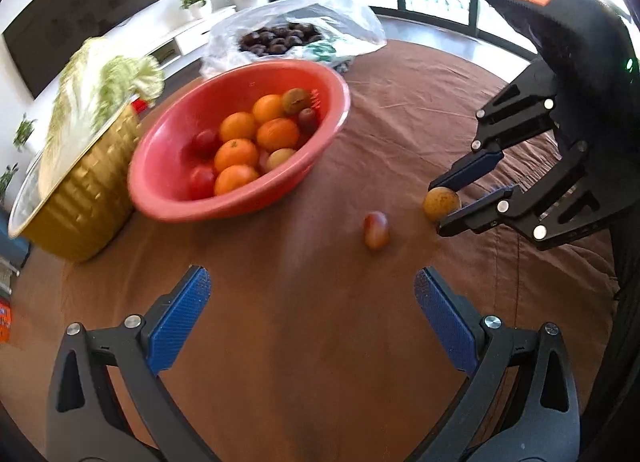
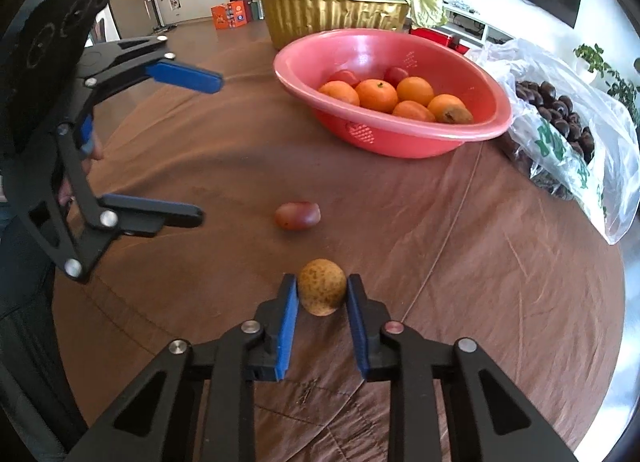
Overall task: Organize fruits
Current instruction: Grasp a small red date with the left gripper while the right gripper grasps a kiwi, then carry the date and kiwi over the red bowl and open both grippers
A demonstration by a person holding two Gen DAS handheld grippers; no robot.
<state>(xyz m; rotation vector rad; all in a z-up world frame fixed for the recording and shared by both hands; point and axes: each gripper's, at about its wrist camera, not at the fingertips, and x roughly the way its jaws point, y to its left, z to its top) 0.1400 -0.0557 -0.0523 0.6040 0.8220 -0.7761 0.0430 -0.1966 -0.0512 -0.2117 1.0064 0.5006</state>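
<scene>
The right gripper is closed on a speckled yellow fruit, held between both blue pads at the table's middle. The left gripper is spread wide, holding nothing, near a red fruit.

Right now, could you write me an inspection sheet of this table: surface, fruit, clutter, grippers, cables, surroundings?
Surface: brown cloth, creased.
Job's things: speckled yellow fruit; reddish fruit loose on the cloth; red bowl of oranges and small red fruit.
Clutter: gold tray with cabbage; plastic bag of dark nuts.
Grippers: right gripper around the speckled fruit; left gripper open, empty.
Cables: nothing seen.
Surroundings: potted plants, windows, wall screen.
</scene>
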